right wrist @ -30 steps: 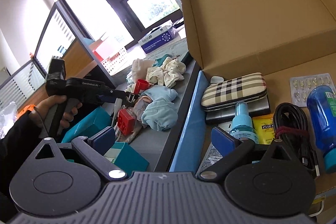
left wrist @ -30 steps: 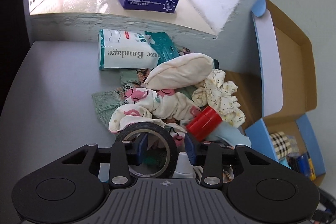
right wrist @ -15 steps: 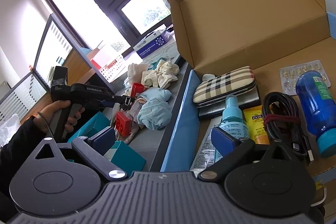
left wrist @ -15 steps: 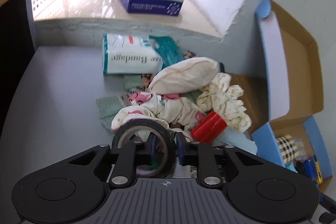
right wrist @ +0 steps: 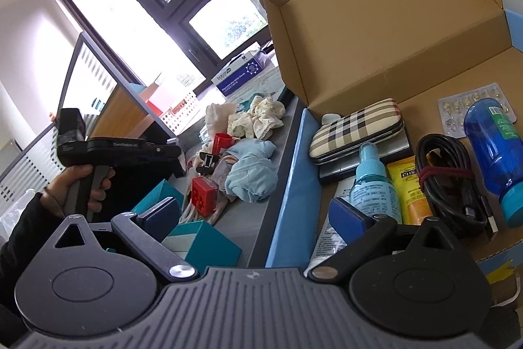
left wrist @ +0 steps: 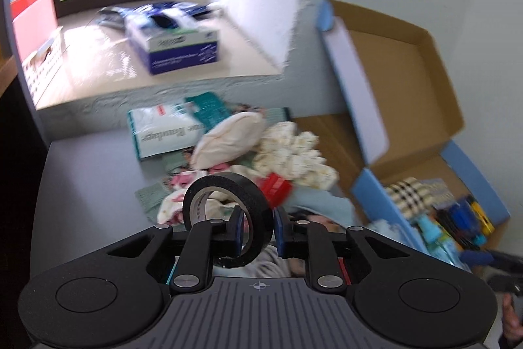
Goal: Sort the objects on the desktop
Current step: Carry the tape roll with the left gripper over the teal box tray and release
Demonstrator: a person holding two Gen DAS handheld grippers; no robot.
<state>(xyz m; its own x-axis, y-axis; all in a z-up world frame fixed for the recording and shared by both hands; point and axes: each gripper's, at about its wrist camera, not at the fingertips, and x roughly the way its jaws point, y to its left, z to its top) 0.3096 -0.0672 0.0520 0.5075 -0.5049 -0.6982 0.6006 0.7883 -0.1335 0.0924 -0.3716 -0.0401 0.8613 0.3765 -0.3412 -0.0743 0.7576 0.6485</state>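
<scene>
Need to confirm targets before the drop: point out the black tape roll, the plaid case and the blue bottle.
black tape roll (left wrist: 228, 185): left wrist view, top of its outer band.
plaid case (right wrist: 358, 131): right wrist view, middle of its checked top face.
blue bottle (right wrist: 493, 146): right wrist view, middle of its body.

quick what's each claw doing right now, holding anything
left claw: closed on the black tape roll, one finger through its hole.
right claw: open, holding nothing.

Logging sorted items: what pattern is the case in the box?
Beige plaid with dark stripes, on the case; clearest in the right wrist view.
</scene>
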